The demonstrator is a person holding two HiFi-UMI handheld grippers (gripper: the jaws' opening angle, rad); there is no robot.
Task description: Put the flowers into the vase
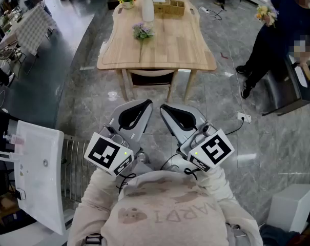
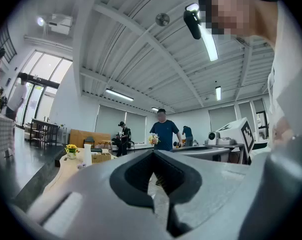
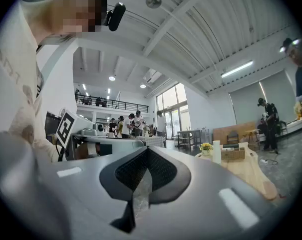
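Two tools, left tool (image 1: 143,106) and right tool (image 1: 167,110), sit side by side at lower centre of the head view. They are held level near the person's chest, and both have their jaws closed on nothing. Grey marble floor (image 1: 83,96) stretches up to a wooden bench (image 1: 170,45) at upper centre. Flowers (image 1: 143,31) lie on the bench, just below the upright white vase (image 1: 148,8).

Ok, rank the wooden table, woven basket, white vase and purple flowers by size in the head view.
1. wooden table, by far.
2. woven basket.
3. white vase and purple flowers look about alike, so I won't rank one over the other.
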